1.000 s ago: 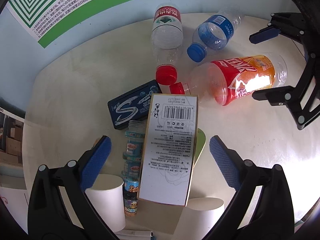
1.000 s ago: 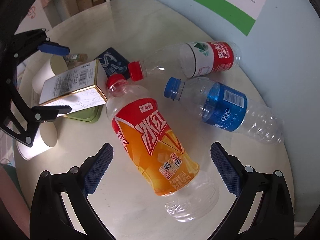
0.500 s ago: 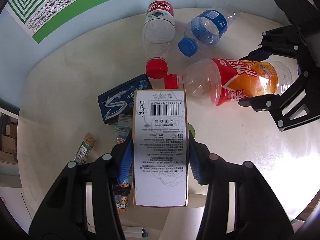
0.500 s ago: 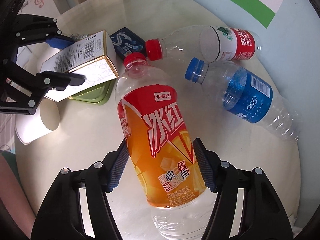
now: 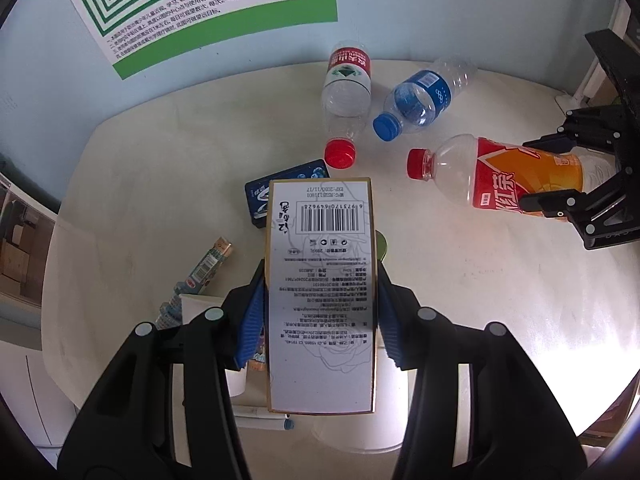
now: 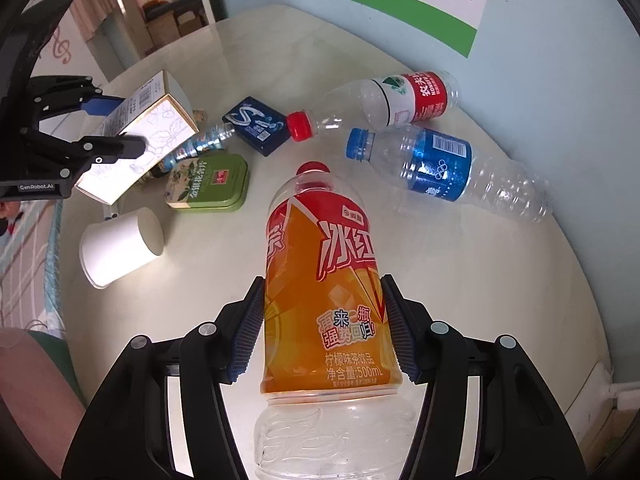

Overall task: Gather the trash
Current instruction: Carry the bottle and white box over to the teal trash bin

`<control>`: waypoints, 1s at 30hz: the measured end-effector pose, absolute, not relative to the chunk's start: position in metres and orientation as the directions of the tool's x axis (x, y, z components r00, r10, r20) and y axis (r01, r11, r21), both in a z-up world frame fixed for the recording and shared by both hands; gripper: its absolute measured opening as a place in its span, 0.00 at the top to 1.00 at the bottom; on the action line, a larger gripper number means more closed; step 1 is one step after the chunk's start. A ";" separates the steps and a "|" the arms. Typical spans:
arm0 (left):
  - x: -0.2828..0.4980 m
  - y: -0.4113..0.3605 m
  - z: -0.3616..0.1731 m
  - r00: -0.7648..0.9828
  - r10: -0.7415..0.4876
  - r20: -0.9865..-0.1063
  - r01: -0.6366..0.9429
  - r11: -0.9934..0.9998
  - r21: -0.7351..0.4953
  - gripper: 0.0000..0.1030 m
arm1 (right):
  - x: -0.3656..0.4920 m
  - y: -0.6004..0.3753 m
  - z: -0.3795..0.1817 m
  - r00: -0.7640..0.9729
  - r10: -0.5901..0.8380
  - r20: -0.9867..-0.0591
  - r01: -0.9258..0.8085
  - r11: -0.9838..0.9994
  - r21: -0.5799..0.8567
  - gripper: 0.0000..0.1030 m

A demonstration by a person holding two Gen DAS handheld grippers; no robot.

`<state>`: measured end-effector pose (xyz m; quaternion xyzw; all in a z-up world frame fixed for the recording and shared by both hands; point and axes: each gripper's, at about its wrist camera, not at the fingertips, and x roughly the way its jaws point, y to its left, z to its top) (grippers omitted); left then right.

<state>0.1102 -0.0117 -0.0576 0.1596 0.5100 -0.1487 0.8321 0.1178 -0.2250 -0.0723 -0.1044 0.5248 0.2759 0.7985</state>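
change since a second ago: both grippers stood wide open over the litter then; now each is clamped on an item and has raised it off the table [image 5: 160, 168].
left gripper [image 5: 320, 316]: blue pads pressed against the two long sides of the white carton [image 5: 322, 296], held above the table.
white carton axis: long axis runs straight out along the fingers, barcode face up, far end over the dark blue gum pack [image 5: 260, 196].
right gripper [image 6: 324, 328]: fingers closed on the lower half of the orange tea bottle [image 6: 324, 292], gripping its label.
orange tea bottle axis: long axis lies along the fingers, red cap pointing away from the camera, clear base nearest the lens; in the left wrist view it hangs roughly level, cap toward the table centre.
left on the table: red-label water bottle [image 6: 400, 100] and blue-label water bottle [image 6: 436, 164] lie on their sides near the wall, side by side, caps toward the table's middle.
also there: green tin [image 6: 208, 188] flat beside the gum pack; a white paper cup [image 6: 120, 244] on its side near the table edge; a slim snack tube [image 5: 204, 272] lying near the carton.
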 end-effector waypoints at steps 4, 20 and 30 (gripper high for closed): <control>0.089 0.006 -0.033 0.484 -0.068 -0.872 0.365 0.922 0.131 0.55 | 0.104 -0.227 -0.049 0.343 0.373 -0.862 -0.538 0.830 0.145 0.44; -0.072 0.173 0.010 0.480 0.171 -0.860 -0.093 0.985 0.144 0.55 | 0.048 -0.091 0.033 0.223 0.682 -0.697 -0.807 0.530 0.261 0.44; -0.175 0.327 -0.055 0.351 0.176 -0.919 -0.349 0.936 0.046 0.55 | -0.015 0.091 0.019 -0.012 0.693 -0.720 -0.896 0.312 0.315 0.44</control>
